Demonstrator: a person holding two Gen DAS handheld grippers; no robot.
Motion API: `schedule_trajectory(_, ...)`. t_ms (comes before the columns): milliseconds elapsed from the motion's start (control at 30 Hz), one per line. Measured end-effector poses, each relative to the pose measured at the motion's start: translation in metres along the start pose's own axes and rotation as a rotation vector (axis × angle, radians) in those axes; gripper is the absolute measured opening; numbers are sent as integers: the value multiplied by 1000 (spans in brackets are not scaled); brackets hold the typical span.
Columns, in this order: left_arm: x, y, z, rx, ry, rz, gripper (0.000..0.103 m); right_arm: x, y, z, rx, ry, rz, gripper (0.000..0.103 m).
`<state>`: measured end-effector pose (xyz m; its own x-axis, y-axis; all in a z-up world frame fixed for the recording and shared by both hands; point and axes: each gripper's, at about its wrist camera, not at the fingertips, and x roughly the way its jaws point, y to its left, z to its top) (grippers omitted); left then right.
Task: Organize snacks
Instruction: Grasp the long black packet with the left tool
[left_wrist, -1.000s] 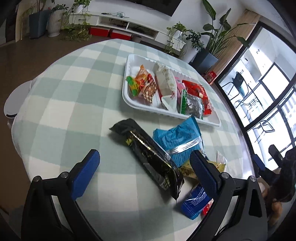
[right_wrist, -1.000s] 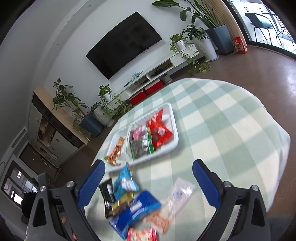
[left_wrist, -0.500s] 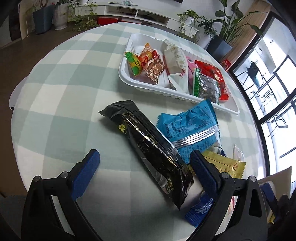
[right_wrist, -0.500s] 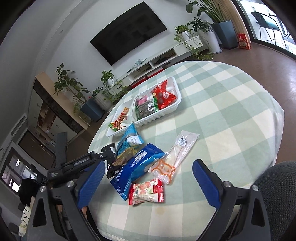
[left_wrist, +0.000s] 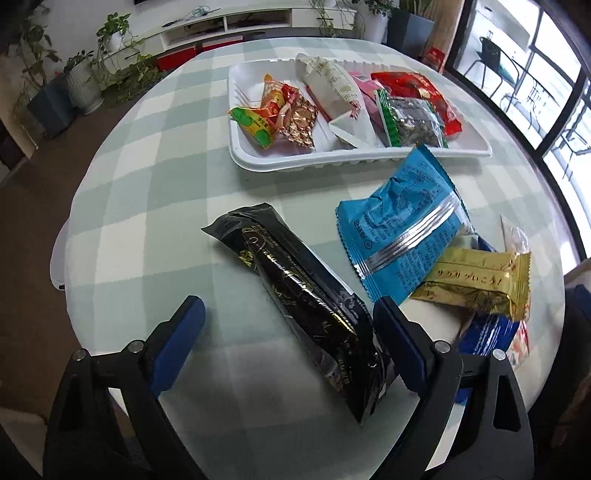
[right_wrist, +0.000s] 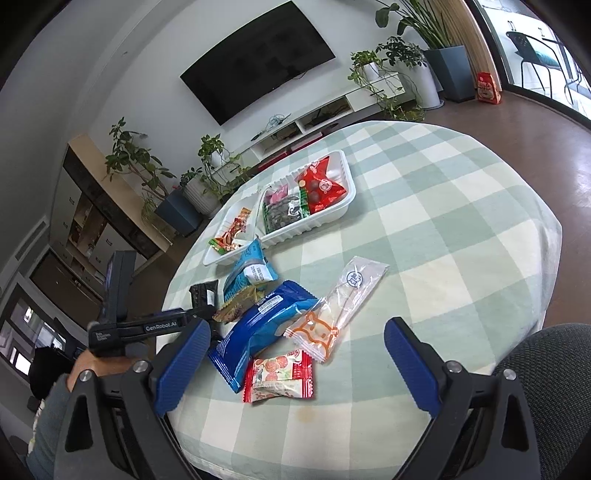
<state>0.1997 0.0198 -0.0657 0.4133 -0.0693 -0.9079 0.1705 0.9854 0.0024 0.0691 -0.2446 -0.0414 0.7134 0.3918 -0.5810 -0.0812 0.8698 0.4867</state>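
Observation:
A white tray (left_wrist: 258, 158) at the far side of the round table holds several snack packs; it also shows in the right wrist view (right_wrist: 332, 218). Loose on the cloth lie a long black pack (left_wrist: 310, 302), a light blue pack (left_wrist: 402, 236), a gold pack (left_wrist: 476, 284), a dark blue pack (right_wrist: 266, 328), a clear pack (right_wrist: 343, 295) and a small red pack (right_wrist: 280, 376). My left gripper (left_wrist: 288, 325) is open, low over the near end of the black pack, which lies between its fingers. My right gripper (right_wrist: 295, 350) is open and empty above the red pack.
The table has a green and white checked cloth (right_wrist: 443, 229). A grey chair back (right_wrist: 546, 369) is at the near right edge. Potted plants (right_wrist: 207, 184), a TV unit (right_wrist: 325, 118) and a cabinet stand beyond the table. The left hand-held gripper body (right_wrist: 140, 328) shows at the table's left edge.
My left gripper has moved closer and lower toward the black pack. My right gripper has tilted down and come nearer, so the loose packs now lie between its fingers in view.

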Motion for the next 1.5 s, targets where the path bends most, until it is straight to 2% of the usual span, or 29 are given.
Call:
schedule_trajectory(200, 8, -1, 0, -11, -9, -5, 92, 8, 16, -6, -57, 35, -8, 98)
schedule_trajectory(267, 12, 2, -1, -25, -10, -33, 70, 11, 21, -9, -59, 51, -4, 98)
schedule_trajectory(300, 11, 3, -1, -26, -25, -29, 67, 12, 23, -10, -62, 58, -4, 98)
schedule_trajectory(367, 9, 6, -2, -29, -34, -33, 54, 15, 28, -11, -69, 67, -4, 98)
schedule_trajectory(467, 7, 11, -2, -31, -38, -46, 43, 21, 37, -11, -70, 88, 0, 97)
schedule_trajectory(567, 3, 14, -9, -17, -44, -42, 36, 28, 45, -11, -61, 114, 2, 94)
schedule_trajectory(733, -2, 16, -20, -5, -59, -55, 34, 45, 62, -11, -88, 156, -28, 88)
schedule_trajectory(900, -5, 16, -18, 7, -60, -57, 35, 74, 56, -4, -15, 254, -77, 80)
schedule_trajectory(933, -6, 16, -18, 9, -67, -56, 37, 78, 57, -3, -14, 263, -89, 78)
schedule_trajectory(1033, -8, 17, -13, 15, -82, -35, 52, 88, 63, -1, -27, 284, -113, 75)
schedule_trajectory(1200, -1, 19, -3, 42, -67, -31, 53, 109, 70, -3, -43, 354, -147, 70)
schedule_trajectory(1233, 3, 18, -2, 54, -53, -37, 52, 112, 70, -4, -43, 360, -154, 70)
schedule_trajectory(1300, 7, 18, -2, 67, -48, -44, 44, 116, 73, -3, -67, 353, -170, 70)
schedule_trajectory(1367, 6, 17, -3, 67, -59, -47, 31, 120, 74, -3, -87, 351, -182, 68)
schedule_trajectory(1500, 6, 12, -7, 88, -59, -44, 30, 123, 77, -4, -150, 345, -207, 62)
